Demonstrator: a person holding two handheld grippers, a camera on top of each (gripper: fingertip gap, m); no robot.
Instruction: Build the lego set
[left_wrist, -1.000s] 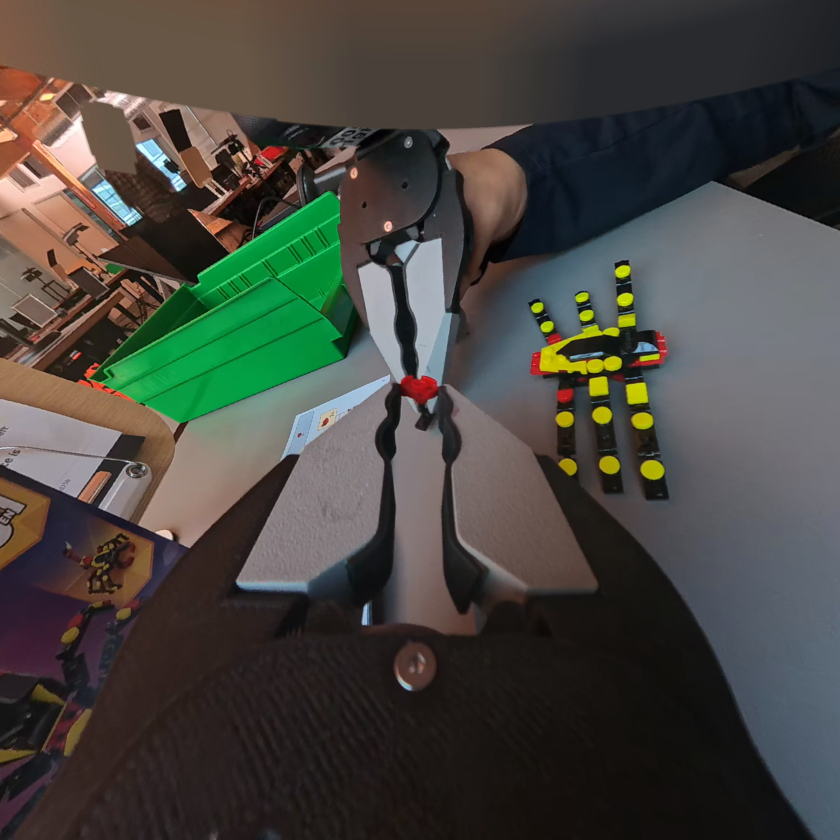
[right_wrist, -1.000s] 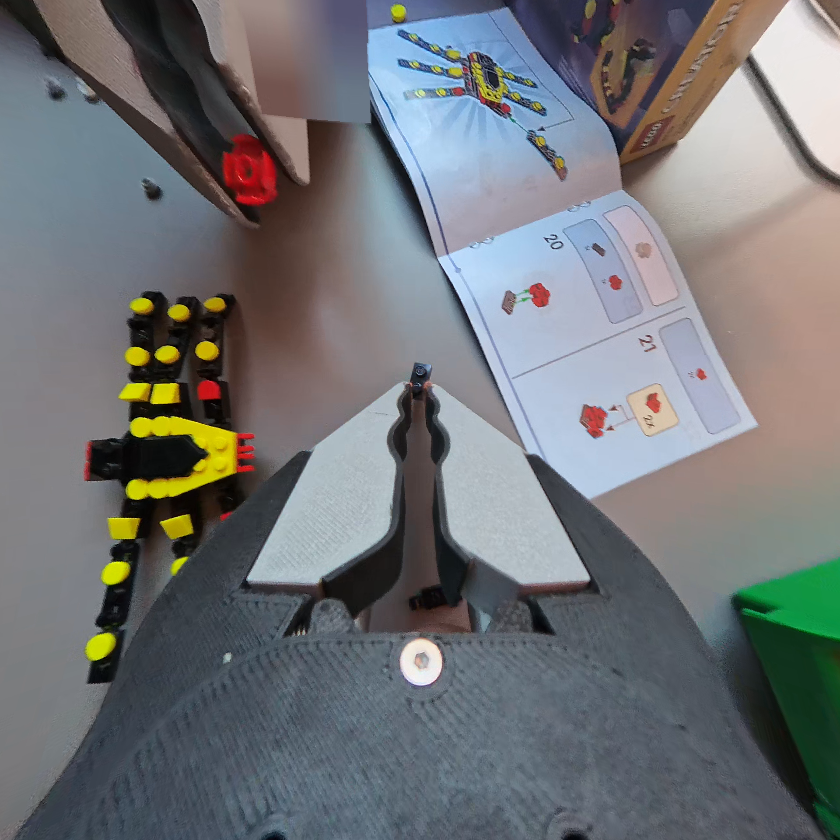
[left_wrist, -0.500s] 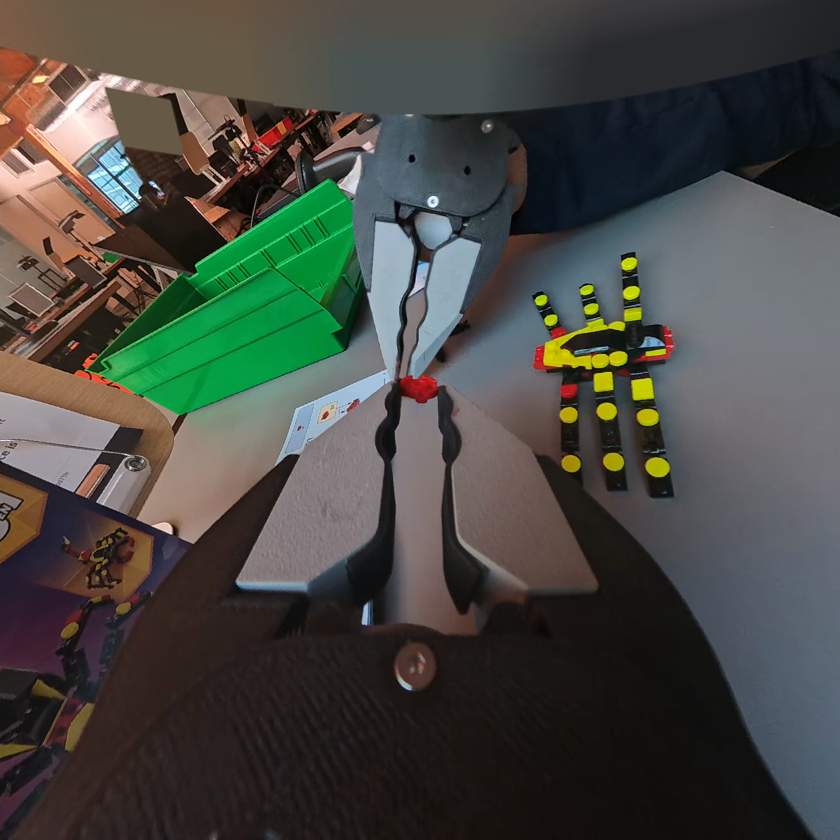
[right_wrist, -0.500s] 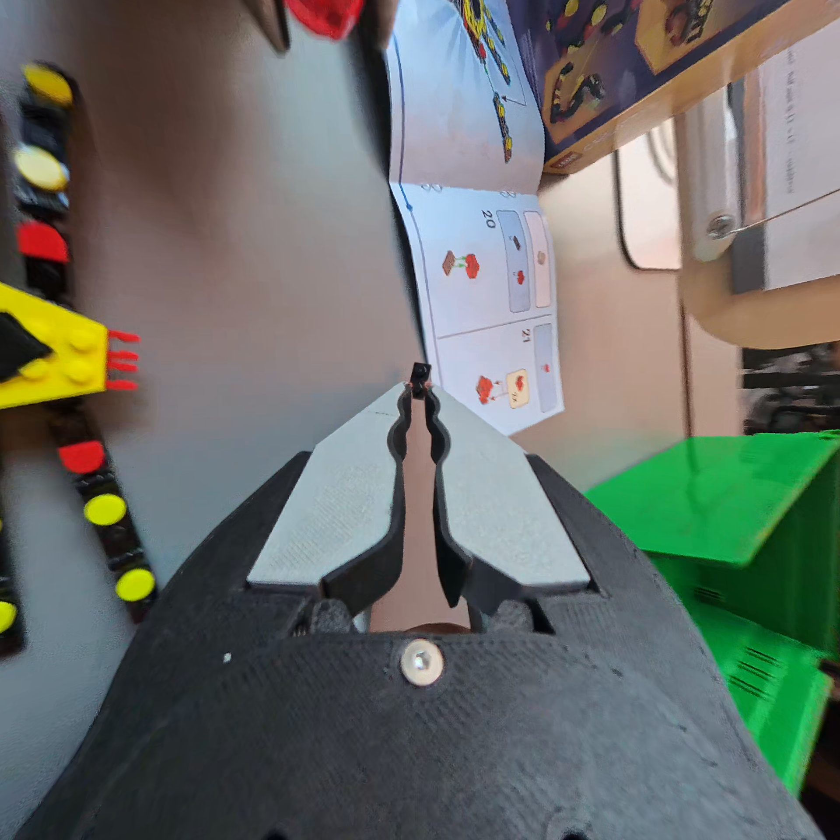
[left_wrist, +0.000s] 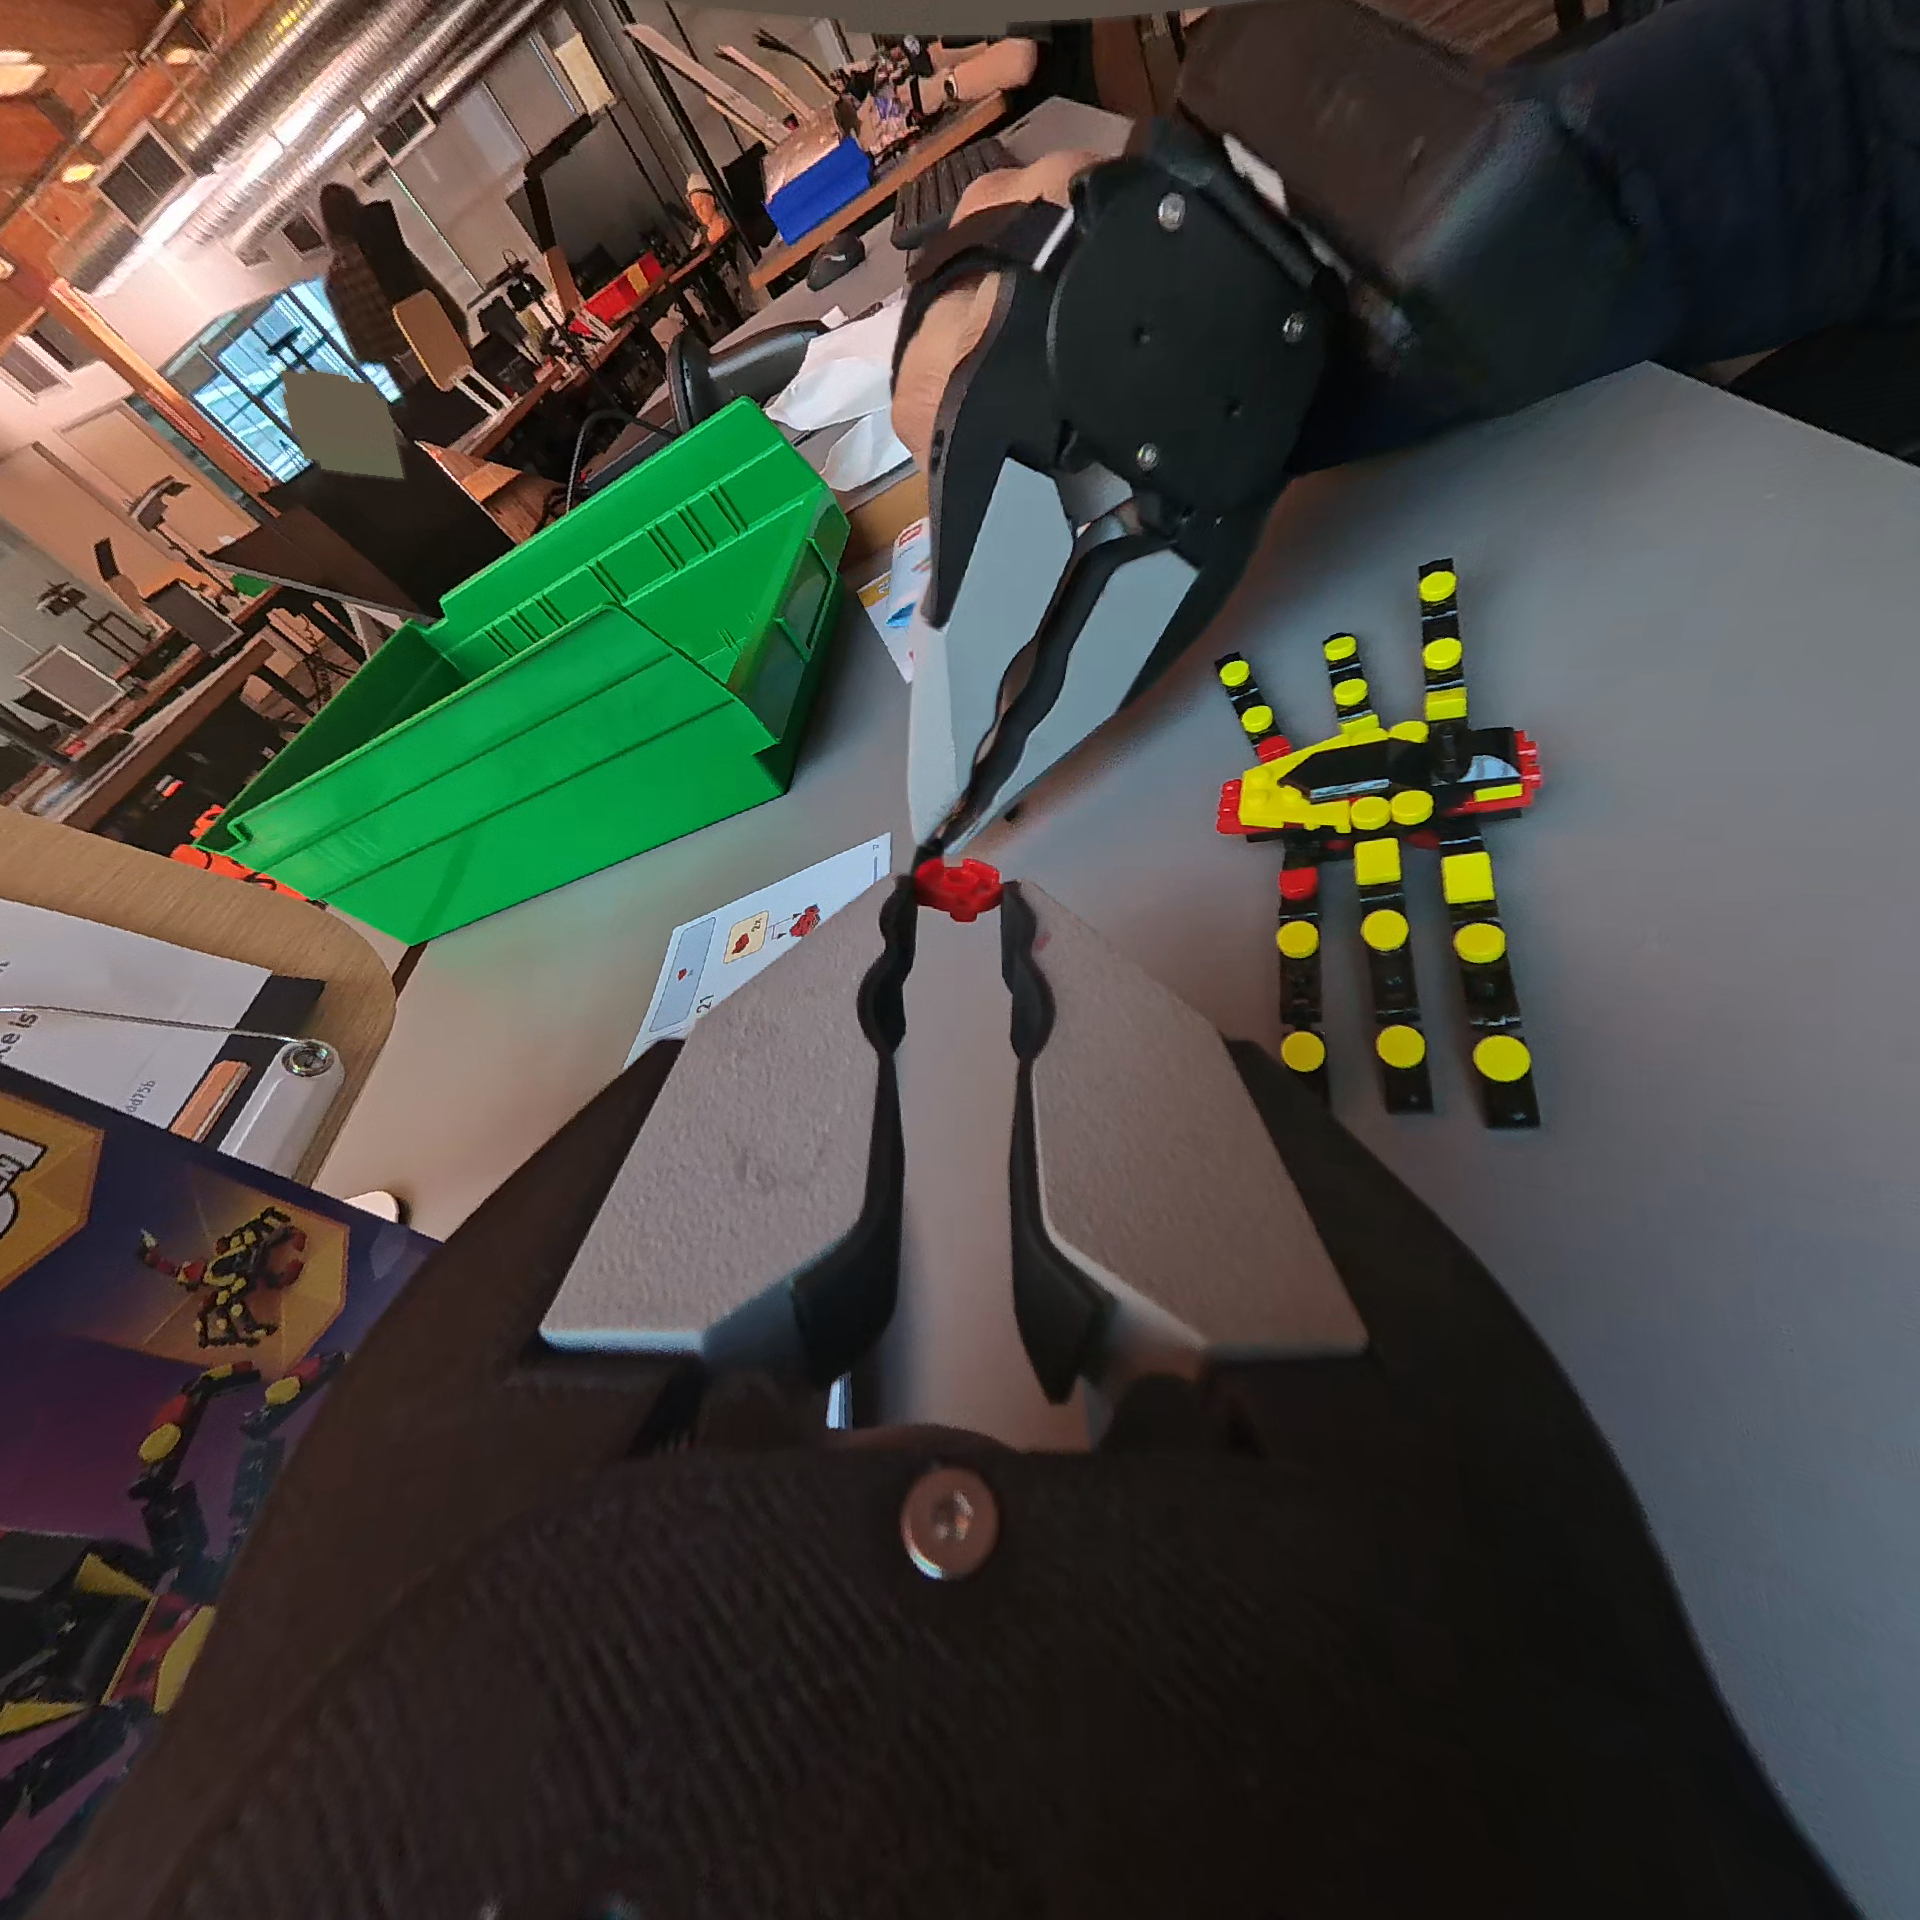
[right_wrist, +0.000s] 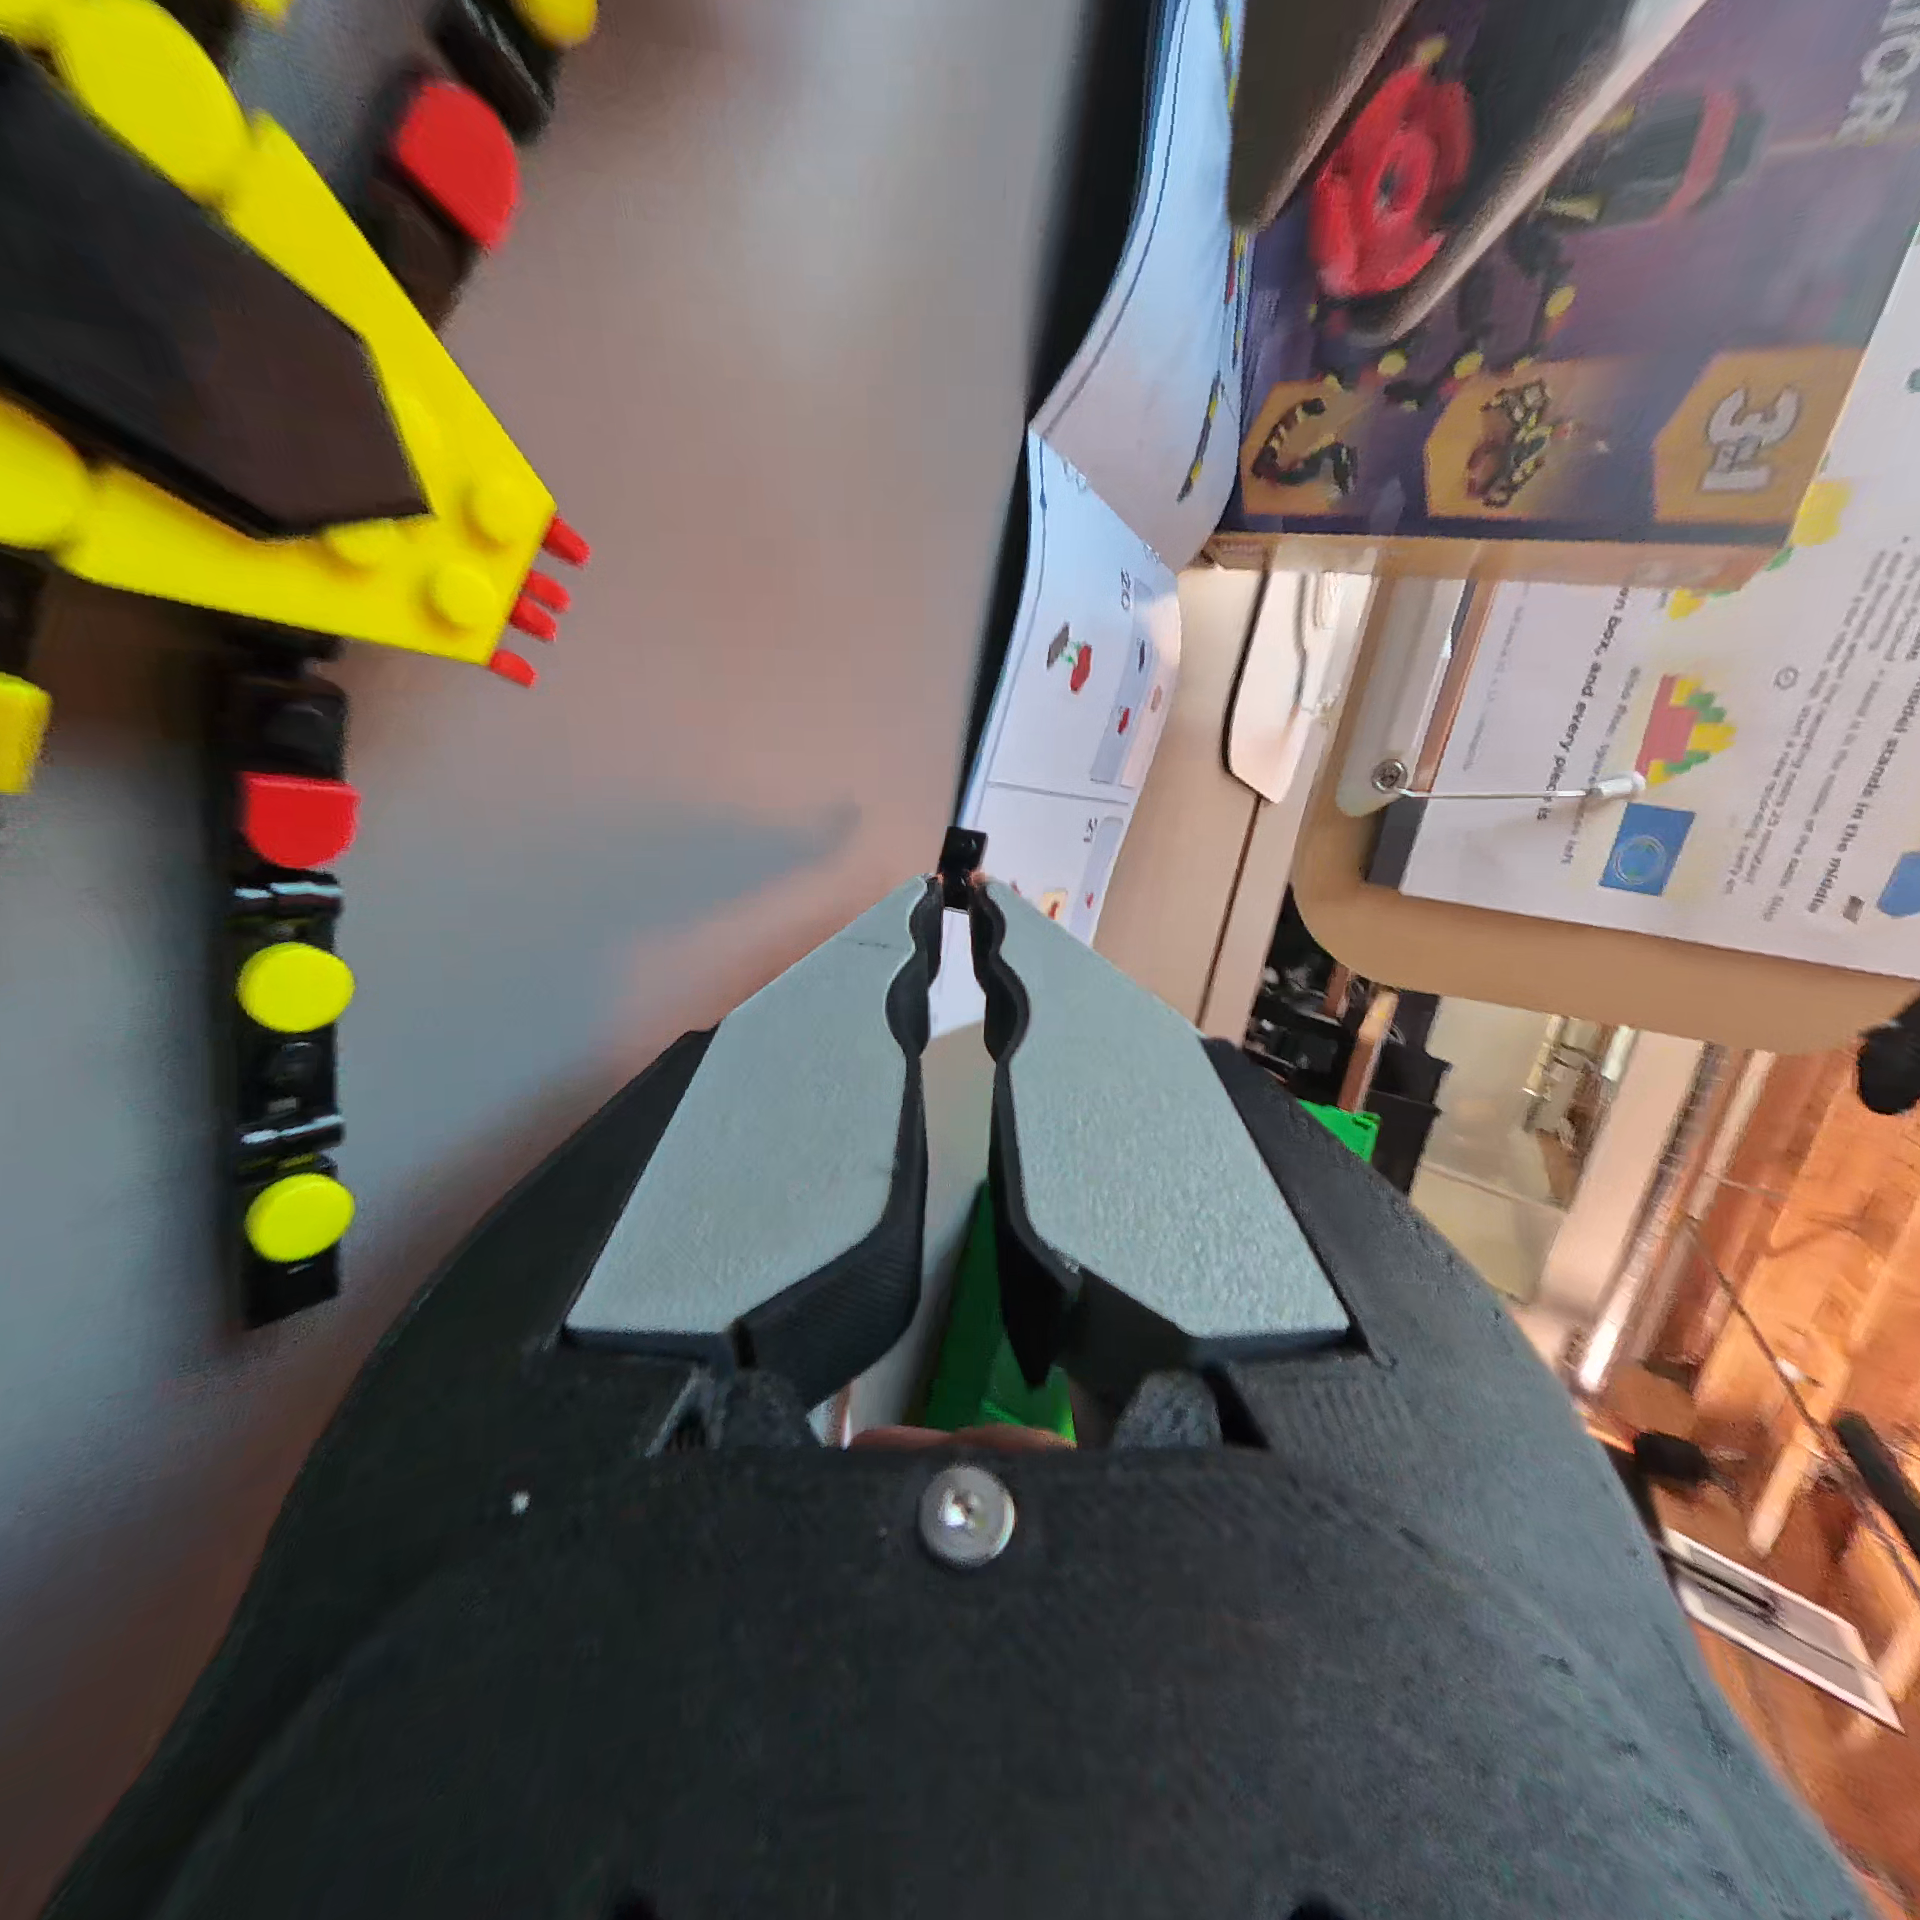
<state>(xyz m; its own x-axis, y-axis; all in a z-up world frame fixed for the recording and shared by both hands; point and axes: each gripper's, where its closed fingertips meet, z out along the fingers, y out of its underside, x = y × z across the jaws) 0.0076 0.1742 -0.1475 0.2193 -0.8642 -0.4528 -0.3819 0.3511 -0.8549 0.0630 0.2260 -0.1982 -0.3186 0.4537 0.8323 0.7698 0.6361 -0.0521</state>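
Note:
My left gripper (left_wrist: 956, 899) is shut on a small round red piece (left_wrist: 958, 889), held above the grey table (left_wrist: 1662, 582). My right gripper (right_wrist: 958, 881) is shut on a tiny black piece (right_wrist: 960, 854). In the left wrist view the right gripper (left_wrist: 951, 826) points down with its tip just above the red piece. The red piece also shows blurred at the top of the right wrist view (right_wrist: 1387, 192). The yellow, black and red spider model (left_wrist: 1382, 790) lies flat on the table to the right; its pointed yellow end (right_wrist: 312, 520) fills the right wrist view's upper left.
A green plastic bin (left_wrist: 540, 707) stands at the back left. The open instruction booklet (left_wrist: 769, 935) lies under the grippers. The purple set box (left_wrist: 156, 1351) and a clipboard with a printed sheet (right_wrist: 1662, 748) sit at the left. A dark sleeve (left_wrist: 1662, 187) reaches in from the upper right. Across from one pair of fingers to the other is roughly 10 cm.
The right gripper has tilted and swung over the left gripper's tip, bringing its black piece down close to the red piece. The left gripper has held nearly still.

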